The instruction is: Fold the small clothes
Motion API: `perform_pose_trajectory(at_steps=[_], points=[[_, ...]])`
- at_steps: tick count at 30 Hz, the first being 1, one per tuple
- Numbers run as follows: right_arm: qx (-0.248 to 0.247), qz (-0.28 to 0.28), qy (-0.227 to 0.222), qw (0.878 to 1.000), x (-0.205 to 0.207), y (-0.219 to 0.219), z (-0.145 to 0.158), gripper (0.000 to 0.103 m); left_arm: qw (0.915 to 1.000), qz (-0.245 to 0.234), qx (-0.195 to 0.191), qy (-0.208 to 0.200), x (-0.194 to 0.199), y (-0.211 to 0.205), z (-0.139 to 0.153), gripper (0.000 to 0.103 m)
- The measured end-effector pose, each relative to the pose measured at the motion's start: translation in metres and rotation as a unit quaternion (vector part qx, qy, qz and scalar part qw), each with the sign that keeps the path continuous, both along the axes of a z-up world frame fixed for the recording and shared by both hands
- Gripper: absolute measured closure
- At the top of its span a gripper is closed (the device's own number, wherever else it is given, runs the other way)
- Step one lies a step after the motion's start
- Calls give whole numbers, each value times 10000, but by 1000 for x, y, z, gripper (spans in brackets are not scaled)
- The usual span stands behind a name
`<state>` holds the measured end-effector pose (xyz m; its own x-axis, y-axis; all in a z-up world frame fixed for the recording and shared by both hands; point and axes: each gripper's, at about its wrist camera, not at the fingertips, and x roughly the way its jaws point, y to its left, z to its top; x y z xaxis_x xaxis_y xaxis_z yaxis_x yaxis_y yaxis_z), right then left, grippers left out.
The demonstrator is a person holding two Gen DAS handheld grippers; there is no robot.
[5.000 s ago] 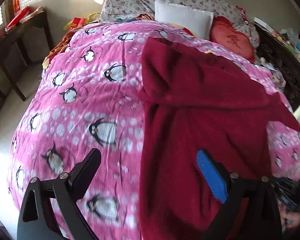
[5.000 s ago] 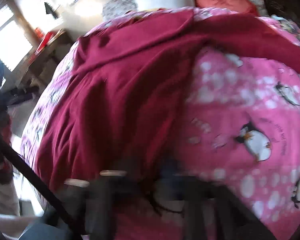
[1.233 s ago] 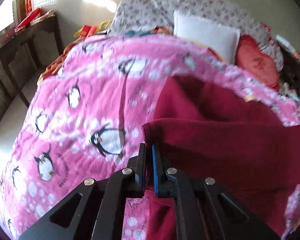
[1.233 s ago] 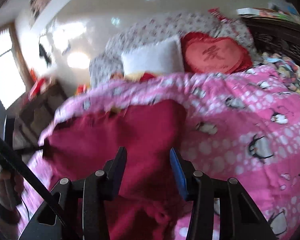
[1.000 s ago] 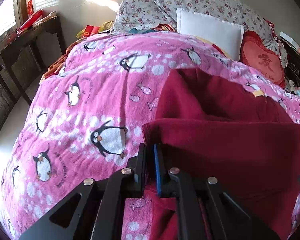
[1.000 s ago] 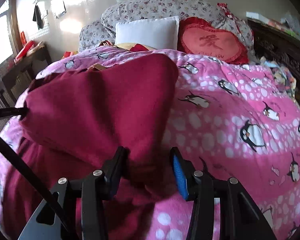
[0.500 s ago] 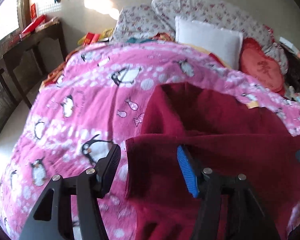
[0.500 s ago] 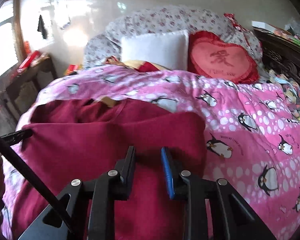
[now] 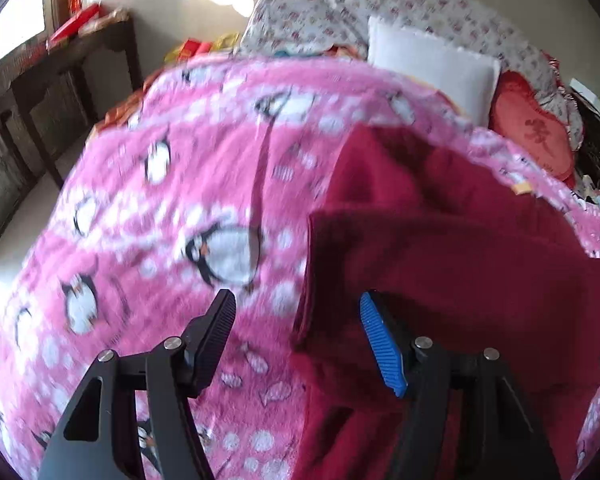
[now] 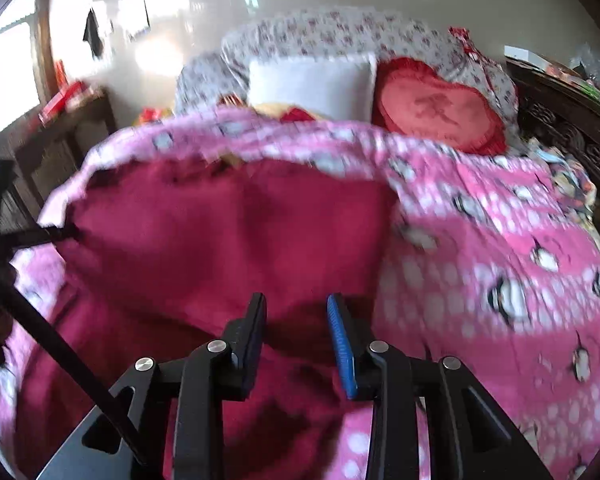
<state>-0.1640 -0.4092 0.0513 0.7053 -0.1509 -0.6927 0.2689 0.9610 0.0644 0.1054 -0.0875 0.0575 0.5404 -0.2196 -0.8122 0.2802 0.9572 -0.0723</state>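
A dark red garment (image 9: 452, 264) lies folded over on the pink penguin blanket (image 9: 172, 208), its lower part doubled up over the upper part. My left gripper (image 9: 298, 320) is open and empty, just above the fold's left corner. In the right wrist view the garment (image 10: 228, 232) fills the middle. My right gripper (image 10: 296, 316) is open and empty above the garment's near right part. The left gripper's finger (image 10: 40, 234) shows at the far left edge of that view.
A white pillow (image 9: 432, 68), a red heart cushion (image 9: 532, 140) and flowered pillows (image 9: 420, 12) lie at the head of the bed. A dark wooden table (image 9: 60, 76) stands to the left. Dark carved furniture (image 10: 572, 132) stands to the right.
Both grippers carried the garment's bottom edge up over its top, then let go. The left jaws went from shut on the cloth to wide open. The right gripper opened wider and drew back.
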Motion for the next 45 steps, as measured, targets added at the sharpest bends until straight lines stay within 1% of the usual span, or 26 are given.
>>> perform_pose_trajectory(at_steps=[2,4,5,7,8,9,10,14,17,19,22,25,26,28,29,31,32,33,34,35,36,37,38,40,43,45], points=[[-81,-67,93,9999,3,-1,-12,68,9998,53,-130,142,-2,3,-4,39],[-70,-13,67,10000,-4,1,-3,68,9992,81,-193,326,-9,11,1,39],[62,17,33,10000,-11,1,5,68,9990,52,-252,377,-17,17,5,39],[524,109,-193,9984,-40,0,24,53,9987,-83,-255,425,-35,29,14,37],[630,98,-259,9976,-54,0,29,36,9985,-160,-240,458,-45,36,17,35],[762,92,-302,9966,-73,0,33,22,9982,-212,-262,489,-52,41,20,30],[892,128,-293,9955,-89,0,34,20,9973,-315,-361,565,-66,51,22,25],[1386,284,52,9899,-147,5,16,20,9937,-688,-386,791,-108,75,22,23],[1882,358,312,9810,-184,13,-12,20,9889,-994,-443,1011,-143,93,16,23],[1961,442,426,9787,-201,23,-24,20,9857,-1177,-478,1110,-162,100,13,20],[2203,629,376,9727,-220,37,-34,20,9828,-1220,-427,1319,-192,112,-4,17],[2415,719,239,9674,-231,47,-39,20,9818,-1152,-374,1463,-211,121,-20,17],[2525,704,296,9646,-231,50,-45,20,9811,-1123,-409,1523,-213,122,-24,17],[2549,621,307,9645,-232,56,-55,20,9780,-1086,-570,1689,-221,123,-36,17],[2502,571,211,9663,-233,59,-55,20,9790,-1067,-565,1642,-224,122,-39,17],[2444,497,46,9684,-236,62,-55,28,9829,-1008,-484,1464,-230,116,-39,17],[2333,438,-18,9714,-236,64,-54,42,9821,-1096,-481,1455,-233,110,-39,17],[2194,389,-52,9749,-237,65,-53,71,9806,-1189,-511,1472,-235,105,-39,19],[2239,472,-66,9734,-236,65,-52,91,9799,-1281,-487,1452,-238,100,-38,32],[2443,559,-58,9681,-236,62,-52,94,9809,-1321,-354,1384,-241,96,-38,41],[2543,589,-95,9653,-236,62,-51,94,9817,-1368,-209,1304,-243,92,-39,56],[2553,613,-131,9648,-236,63,-51,94,9819,-1437,-151,1225,-247,89,-38,66],[2526,620,-130,9655,-235,64,-52,94,9813,-1486,-174,1213,-247,88,-37,71],[2554,588,-157,9649,-236,62,-52,95,9812,-1531,-195,1156,-250,89,-32,87],[2515,568,-397,9654,-250,54,-35,95,9804,-1626,-255,1086,-256,99,-22,95],[2414,588,-519,9673,-260,49,-22,96,9826,-1615,-136,909,-262,110,-13,96]])
